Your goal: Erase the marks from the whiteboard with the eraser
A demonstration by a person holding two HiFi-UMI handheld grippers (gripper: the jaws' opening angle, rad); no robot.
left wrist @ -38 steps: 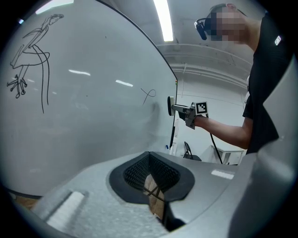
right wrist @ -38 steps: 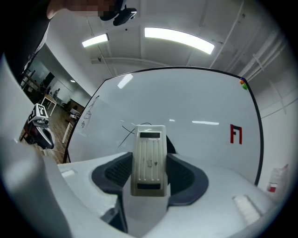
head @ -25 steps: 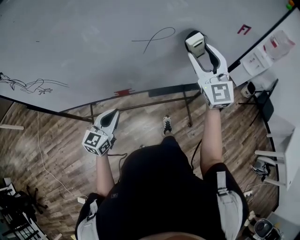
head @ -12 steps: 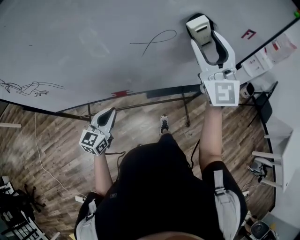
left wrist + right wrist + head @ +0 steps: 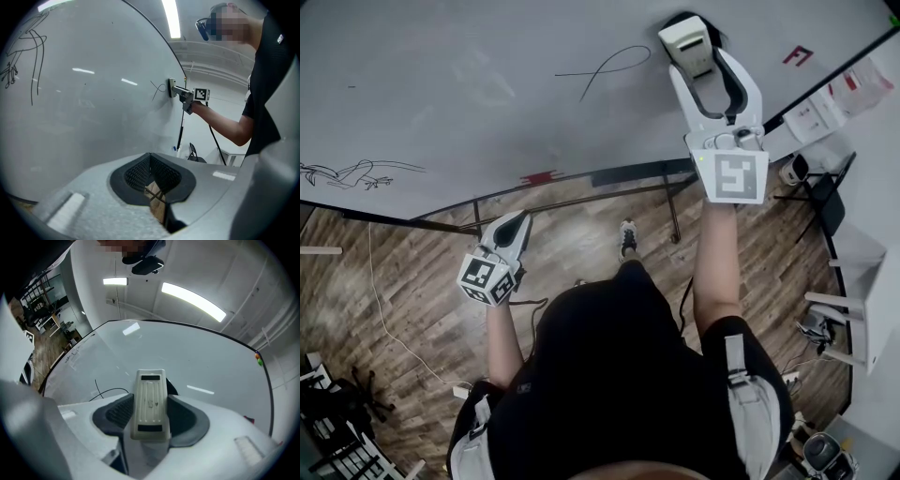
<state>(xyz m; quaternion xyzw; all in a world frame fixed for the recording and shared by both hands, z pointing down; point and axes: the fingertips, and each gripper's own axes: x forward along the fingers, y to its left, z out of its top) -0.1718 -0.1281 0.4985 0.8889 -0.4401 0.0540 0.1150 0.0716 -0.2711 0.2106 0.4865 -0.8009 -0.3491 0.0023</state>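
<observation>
The whiteboard (image 5: 469,84) stands upright in front of me. My right gripper (image 5: 697,58) is shut on a cream eraser (image 5: 689,42), which rests against the board just right of a black looped line (image 5: 605,67). In the right gripper view the eraser (image 5: 150,404) sits between the dark pads, with the looped line (image 5: 105,392) at its left. A black scribble (image 5: 356,173) marks the board's far left. My left gripper (image 5: 518,223) hangs low beside the board's bottom edge, shut and empty. In the left gripper view the scribble (image 5: 28,51) is at upper left and the right gripper (image 5: 180,93) is far off.
A red mark (image 5: 542,176) sits by the board's bottom edge and another red mark (image 5: 793,56) at its right. The board's metal stand legs (image 5: 670,206) rise from the wooden floor (image 5: 403,291). Papers (image 5: 834,103), a chair (image 5: 825,202) and white furniture (image 5: 862,300) lie at the right.
My right gripper has carried the eraser up the board and a little to the left, toward the looped line's right end. The left gripper has dropped slightly lower and leftward.
</observation>
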